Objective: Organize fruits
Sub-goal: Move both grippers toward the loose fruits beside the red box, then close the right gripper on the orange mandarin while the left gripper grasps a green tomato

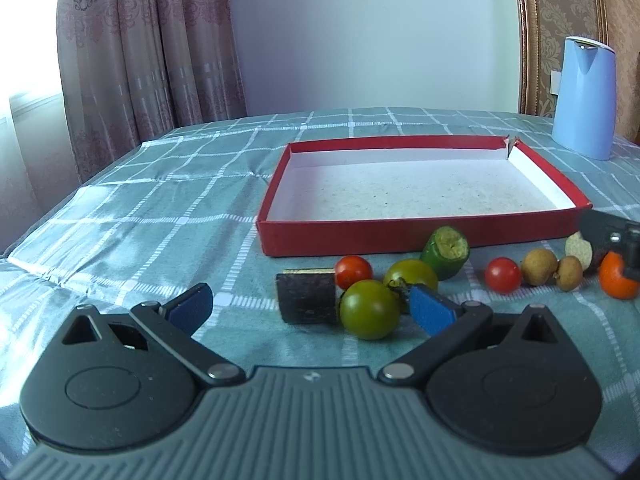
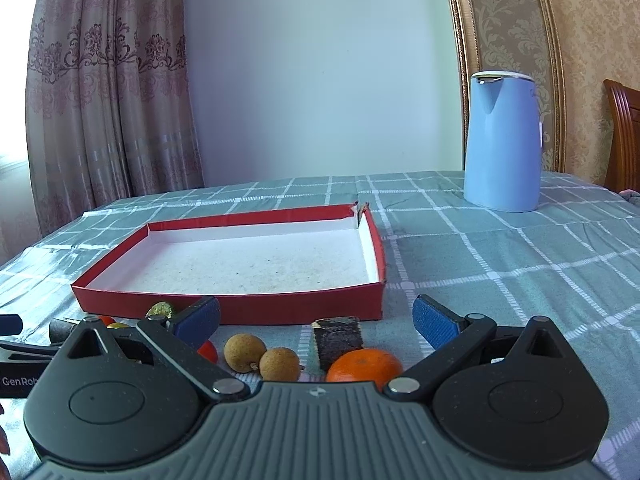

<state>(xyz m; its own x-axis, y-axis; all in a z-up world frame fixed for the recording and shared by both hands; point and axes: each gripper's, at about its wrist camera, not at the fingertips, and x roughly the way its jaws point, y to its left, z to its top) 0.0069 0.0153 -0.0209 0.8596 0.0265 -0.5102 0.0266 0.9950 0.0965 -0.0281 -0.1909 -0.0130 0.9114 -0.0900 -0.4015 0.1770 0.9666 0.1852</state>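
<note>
Both tongs (image 1: 312,308) (image 2: 316,322) wide open, empty.

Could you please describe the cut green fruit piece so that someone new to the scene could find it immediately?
Start at the shallow red box on the checked tablecloth. Just before its near wall lies a row of small fruits; the cut green piece sits closest to that wall, behind two green tomatoes. It alone is a stubby cylinder, its pale, rough cut face turned up; its neighbours are whole and round.
</note>
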